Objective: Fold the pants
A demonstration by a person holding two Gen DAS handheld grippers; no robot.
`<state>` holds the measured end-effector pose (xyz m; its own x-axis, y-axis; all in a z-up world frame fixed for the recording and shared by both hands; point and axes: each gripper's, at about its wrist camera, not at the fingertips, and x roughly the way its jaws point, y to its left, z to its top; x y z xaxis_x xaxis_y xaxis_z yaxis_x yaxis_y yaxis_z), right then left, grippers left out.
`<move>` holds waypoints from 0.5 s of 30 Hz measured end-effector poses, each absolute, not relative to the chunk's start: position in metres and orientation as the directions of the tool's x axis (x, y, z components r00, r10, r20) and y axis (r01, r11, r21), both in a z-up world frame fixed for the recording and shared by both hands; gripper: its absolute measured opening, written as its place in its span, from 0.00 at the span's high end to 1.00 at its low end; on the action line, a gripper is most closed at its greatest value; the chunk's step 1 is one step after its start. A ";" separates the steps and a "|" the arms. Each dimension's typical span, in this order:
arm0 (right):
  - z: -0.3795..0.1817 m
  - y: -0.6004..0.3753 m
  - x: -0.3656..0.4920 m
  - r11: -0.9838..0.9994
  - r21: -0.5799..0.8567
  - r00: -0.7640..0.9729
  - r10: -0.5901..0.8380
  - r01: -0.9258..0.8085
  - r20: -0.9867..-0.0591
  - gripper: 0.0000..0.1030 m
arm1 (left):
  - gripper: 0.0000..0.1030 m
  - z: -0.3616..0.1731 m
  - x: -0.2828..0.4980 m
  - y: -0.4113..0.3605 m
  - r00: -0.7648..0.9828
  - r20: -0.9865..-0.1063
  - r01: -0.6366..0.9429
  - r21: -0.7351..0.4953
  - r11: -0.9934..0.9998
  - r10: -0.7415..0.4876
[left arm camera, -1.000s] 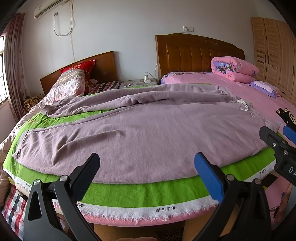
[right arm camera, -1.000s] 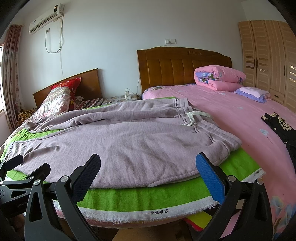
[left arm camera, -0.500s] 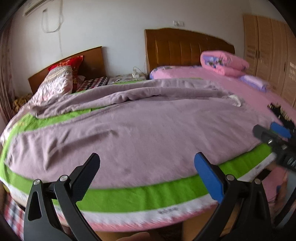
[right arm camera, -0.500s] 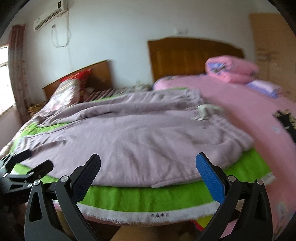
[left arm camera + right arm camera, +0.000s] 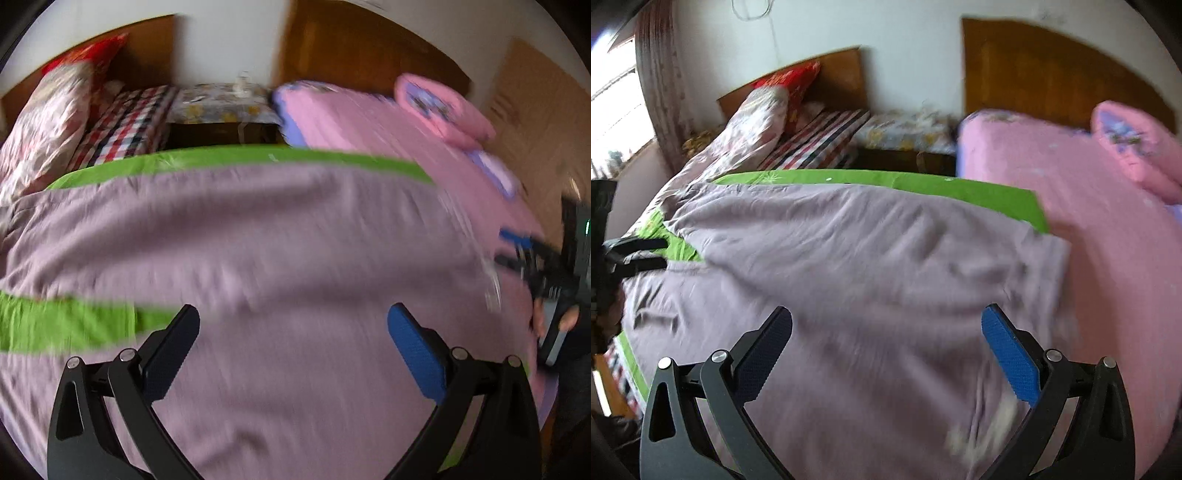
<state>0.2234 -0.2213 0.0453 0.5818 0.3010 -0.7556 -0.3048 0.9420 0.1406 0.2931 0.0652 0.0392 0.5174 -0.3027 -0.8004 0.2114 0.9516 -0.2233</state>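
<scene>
- The mauve pants [image 5: 849, 266] lie spread on a green mat [image 5: 894, 182] across the near bed – unfolded, so the first fold looks not yet begun.
- Left gripper [image 5: 293, 332] and right gripper [image 5: 886, 334] hang above the cloth, jaws spread wide, holding nothing.
- Next, I judge: 2 pinches on an edge.
- Motion blur hides the waistband; hems are cut off.
</scene>
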 end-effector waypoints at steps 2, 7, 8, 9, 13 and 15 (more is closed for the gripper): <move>0.032 -0.221 0.269 0.924 0.149 0.532 0.328 -0.352 -0.780 0.04 | 0.01 0.033 0.337 0.075 0.489 -0.809 0.120 -0.308 0.944 -0.326; -0.007 -0.212 0.359 0.902 0.055 0.431 0.258 -0.428 -0.865 0.04 | 0.02 0.002 0.425 0.090 0.371 -0.842 -0.110 -0.458 0.882 -0.391; -0.013 -0.208 0.377 0.896 0.049 0.415 0.251 -0.441 -0.874 0.04 | 0.02 -0.002 0.439 0.089 0.364 -0.849 -0.132 -0.453 0.882 -0.382; -0.018 -0.206 0.394 0.893 0.035 0.413 0.242 -0.448 -0.878 0.04 | 0.02 -0.005 0.449 0.087 0.362 -0.851 -0.143 -0.455 0.879 -0.381; -0.036 -0.202 0.436 0.857 0.062 0.348 0.272 -0.511 -0.897 0.04 | 0.02 -0.021 0.486 0.078 0.307 -0.875 -0.218 -0.447 0.868 -0.374; -0.042 -0.206 0.446 0.841 0.110 0.305 0.310 -0.530 -0.900 0.05 | 0.02 -0.026 0.496 0.078 0.292 -0.871 -0.242 -0.467 0.851 -0.395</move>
